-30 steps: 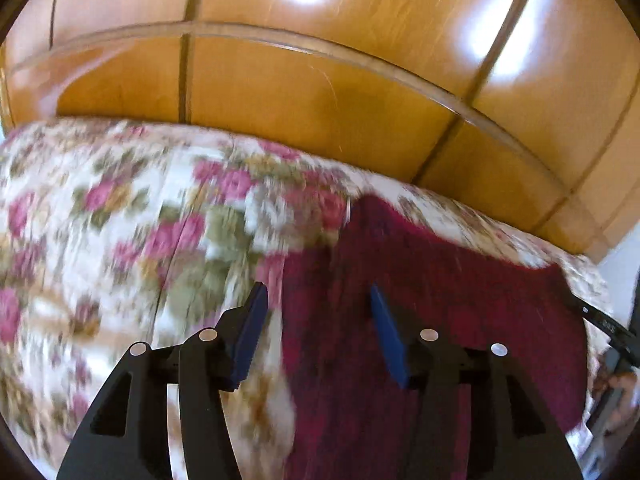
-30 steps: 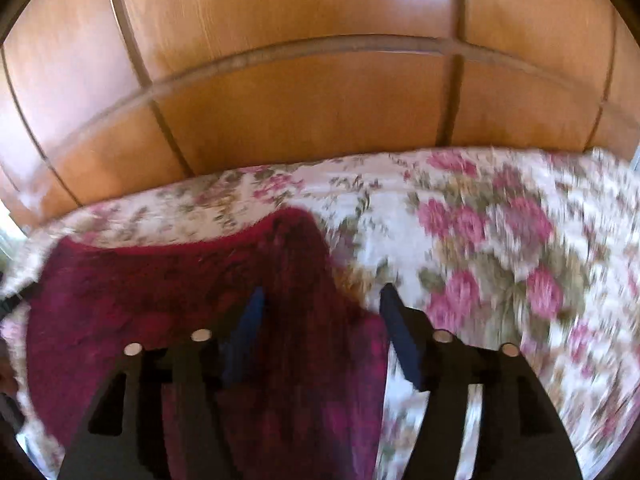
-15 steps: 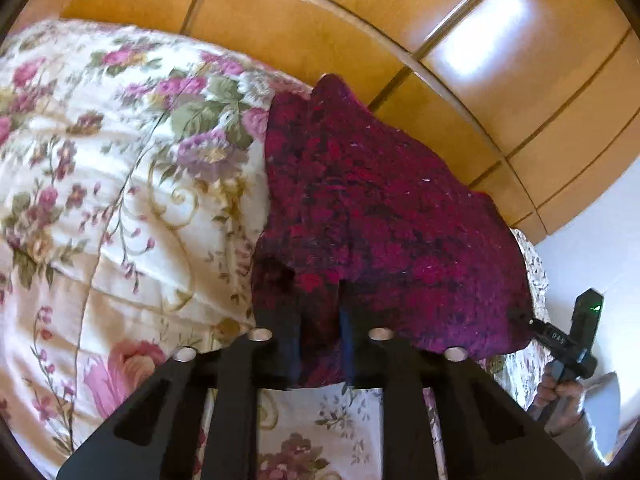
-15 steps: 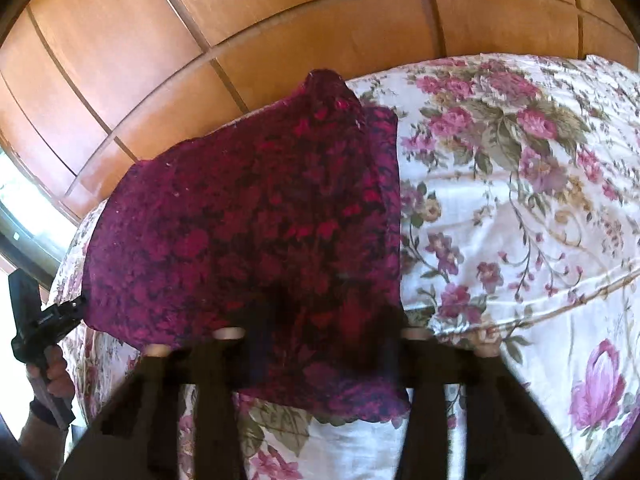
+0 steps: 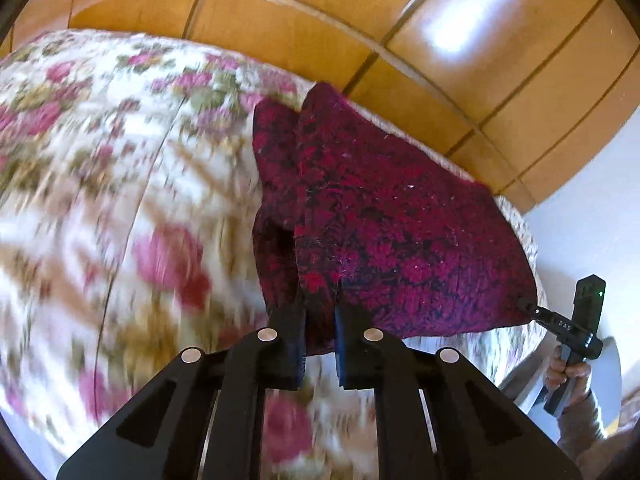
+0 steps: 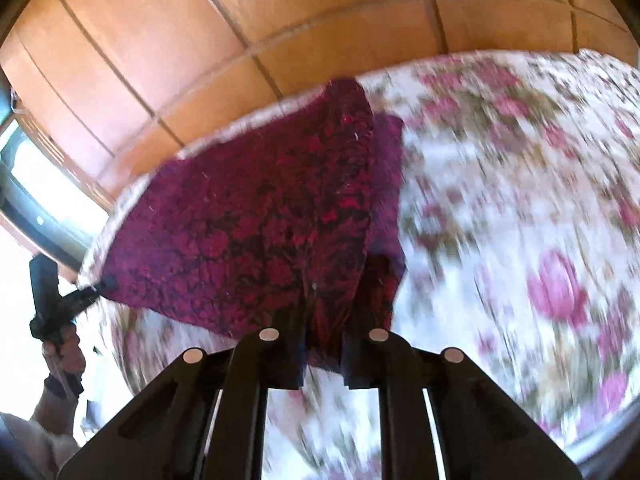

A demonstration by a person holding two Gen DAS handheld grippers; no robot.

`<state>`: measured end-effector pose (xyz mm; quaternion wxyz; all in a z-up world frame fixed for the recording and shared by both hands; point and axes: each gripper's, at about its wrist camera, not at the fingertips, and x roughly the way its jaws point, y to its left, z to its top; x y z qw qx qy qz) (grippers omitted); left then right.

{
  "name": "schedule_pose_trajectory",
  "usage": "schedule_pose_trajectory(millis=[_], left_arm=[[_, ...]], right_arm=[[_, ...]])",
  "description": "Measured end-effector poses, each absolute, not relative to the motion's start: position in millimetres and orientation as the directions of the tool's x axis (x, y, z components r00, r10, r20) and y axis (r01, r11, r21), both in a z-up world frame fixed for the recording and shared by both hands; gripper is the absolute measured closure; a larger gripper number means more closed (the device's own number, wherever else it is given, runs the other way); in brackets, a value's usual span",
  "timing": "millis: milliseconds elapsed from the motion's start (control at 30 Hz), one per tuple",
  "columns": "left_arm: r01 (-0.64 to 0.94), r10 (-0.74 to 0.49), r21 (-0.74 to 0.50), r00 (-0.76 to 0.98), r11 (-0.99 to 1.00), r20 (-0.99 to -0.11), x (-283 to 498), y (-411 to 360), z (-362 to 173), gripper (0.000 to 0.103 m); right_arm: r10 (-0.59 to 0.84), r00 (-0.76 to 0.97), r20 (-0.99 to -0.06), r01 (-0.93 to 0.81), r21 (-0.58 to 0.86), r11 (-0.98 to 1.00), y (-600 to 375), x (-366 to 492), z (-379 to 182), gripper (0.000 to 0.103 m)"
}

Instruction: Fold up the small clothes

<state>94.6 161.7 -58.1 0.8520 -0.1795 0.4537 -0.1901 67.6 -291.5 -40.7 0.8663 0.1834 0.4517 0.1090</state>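
Note:
A dark red knitted garment [image 5: 380,220] hangs stretched between my two grippers over the flowered bedspread [image 5: 120,200]. In the left wrist view my left gripper [image 5: 319,306] is shut on the garment's near corner, and cloth bunches between its fingers. My right gripper [image 5: 532,308] pinches the opposite near corner at the right edge, held by a hand [image 5: 568,372]. The right wrist view shows the garment [image 6: 260,220] with my right gripper [image 6: 324,320] shut on its corner, and my left gripper [image 6: 94,290] on the far left corner. A second layer of cloth [image 6: 386,184] shows under the raised layer.
The bedspread [image 6: 500,200] covers the bed around the garment. Beyond the bed's far edge lies a glossy wooden panelled surface [image 5: 280,20]. A white wall [image 5: 580,220] stands on the right of the left view, and a bright window [image 6: 40,200] on the left of the right view.
Both grippers went from open above the flat garment to shut on its near corners. They then lifted those corners and pulled the cloth back across the bed.

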Motion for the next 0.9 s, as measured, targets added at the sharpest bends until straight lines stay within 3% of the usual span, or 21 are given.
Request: schedule_pose_trajectory(millis=[133,167,200,267,500,567,600,633,667,700,767,900], left_arm=[[0.160,-0.458,-0.445,0.528,0.881,-0.716,91.7,157.9,-58.7,0.087],[0.155,-0.466,-0.459,0.529,0.875,-0.710,95.4,159.7,-57.6,0.080],[0.138,-0.459,-0.466,0.550,0.874,-0.698,100.7,163.9,-53.4,0.073],[0.137,-0.451,-0.468,0.592,0.873,-0.668,108.9,169.9,-40.8,0.065],[0.139,-0.450,-0.474,0.618,0.870,-0.645,180.3,165.6,-29.7,0.064],[0.152,-0.465,-0.476,0.596,0.866,-0.655,203.7,156.6,-33.7,0.064],[0.151,-0.462,-0.473,0.593,0.868,-0.660,210.4,152.8,-35.4,0.067],[0.154,-0.454,-0.459,0.589,0.875,-0.669,217.2,148.3,-37.9,0.074],[0.153,-0.434,-0.435,0.592,0.888,-0.679,219.9,144.4,-38.1,0.091],[0.142,-0.393,-0.393,0.610,0.908,-0.688,222.1,141.0,-37.2,0.095],[0.146,-0.381,-0.382,0.644,0.912,-0.663,218.7,140.9,-31.1,0.102],[0.118,-0.348,-0.376,0.693,0.919,-0.632,220.0,148.1,-20.3,0.103]], right_arm=[[0.348,0.561,-0.751,0.016,0.430,0.903,-296.3,59.0,-52.4,0.085],[0.347,0.562,-0.751,0.028,0.436,0.899,-297.8,62.9,-52.7,0.078],[0.324,0.573,-0.753,0.051,0.427,0.903,-299.9,69.4,-50.2,0.059],[0.299,0.612,-0.732,0.061,0.421,0.905,-304.6,80.0,-38.7,0.040],[0.226,0.683,-0.694,0.097,0.393,0.914,-312.4,151.4,-17.3,0.038],[0.214,0.659,-0.721,0.108,0.373,0.922,-312.1,180.4,-23.6,0.041],[0.203,0.639,-0.741,0.120,0.357,0.926,-310.9,194.6,-29.4,0.057],[0.212,0.625,-0.751,0.112,0.355,0.928,-308.9,201.5,-33.0,0.068],[0.224,0.614,-0.757,0.099,0.355,0.930,-306.3,206.3,-35.8,0.077],[0.207,0.610,-0.765,0.093,0.329,0.940,-301.1,210.2,-36.0,0.083],[0.192,0.628,-0.754,0.070,0.301,0.951,-294.9,210.3,-29.4,0.086],[0.190,0.702,-0.686,0.038,0.303,0.952,-293.4,209.1,-4.0,0.087]])
